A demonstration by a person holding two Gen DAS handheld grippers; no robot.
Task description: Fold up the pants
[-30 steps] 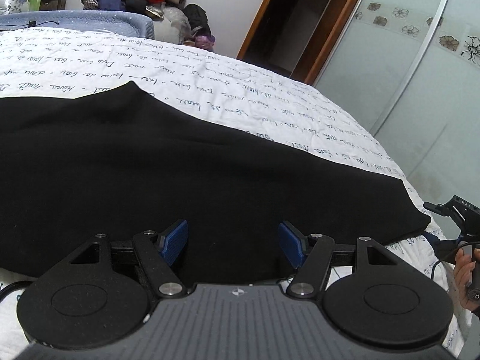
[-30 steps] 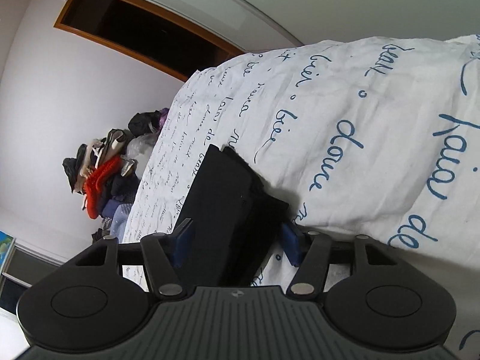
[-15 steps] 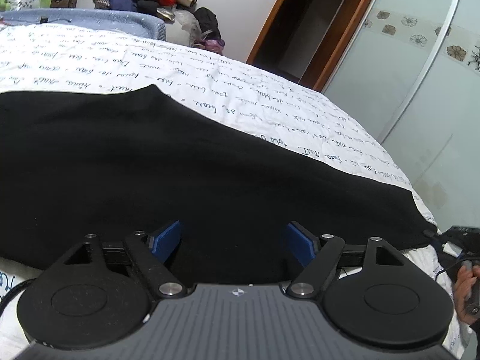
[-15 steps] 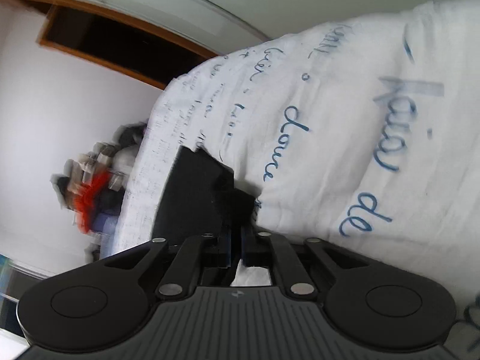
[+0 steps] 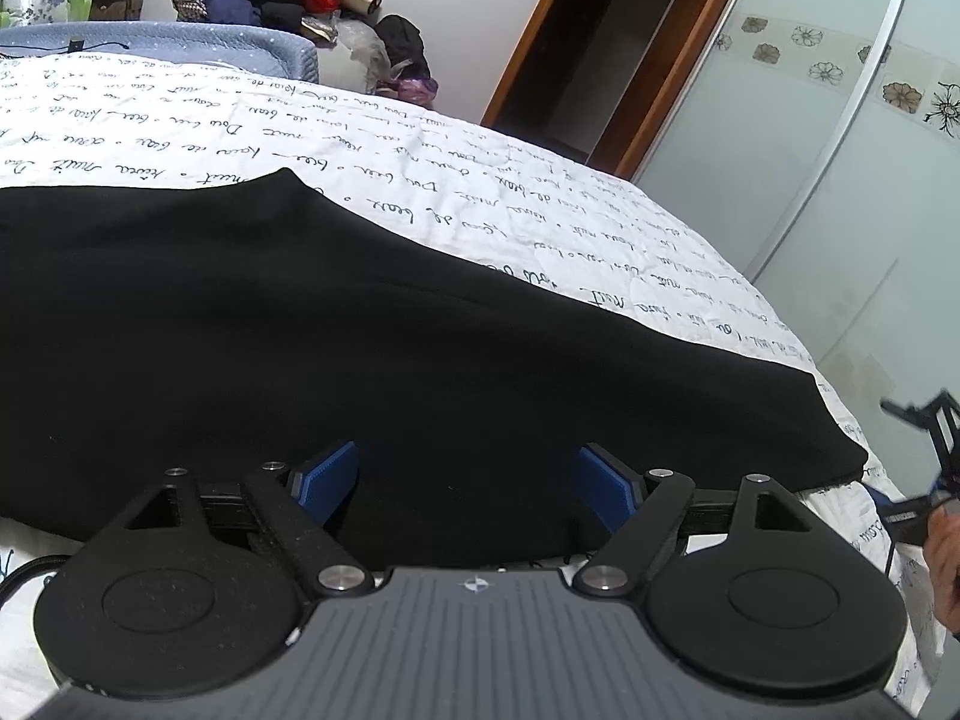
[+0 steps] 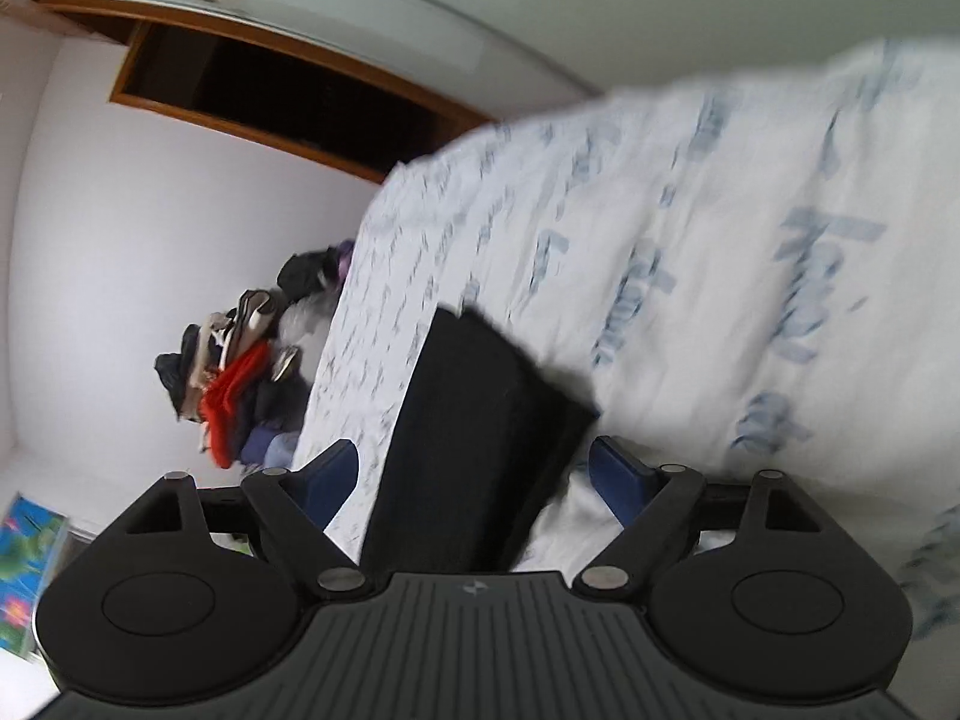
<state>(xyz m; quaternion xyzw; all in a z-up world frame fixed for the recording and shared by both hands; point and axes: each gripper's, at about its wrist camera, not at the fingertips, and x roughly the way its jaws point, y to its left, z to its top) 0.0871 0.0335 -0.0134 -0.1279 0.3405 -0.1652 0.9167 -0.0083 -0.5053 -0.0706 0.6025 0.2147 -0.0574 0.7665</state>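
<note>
The pants [image 5: 372, 348] are plain black and lie flat on the bed [image 5: 456, 192], stretched long from left to right across the left wrist view. The far edge rises to a blunt corner near the left, then slopes down to the narrow right end, which stops close to the bed's edge. In the blurred right wrist view the pants [image 6: 474, 438] run away lengthwise as a dark strip, layers stacked at the near end.

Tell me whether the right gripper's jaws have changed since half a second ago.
Yes. The right gripper was shut at the black pants hem; now its jaws stand wide apart either side.
</note>
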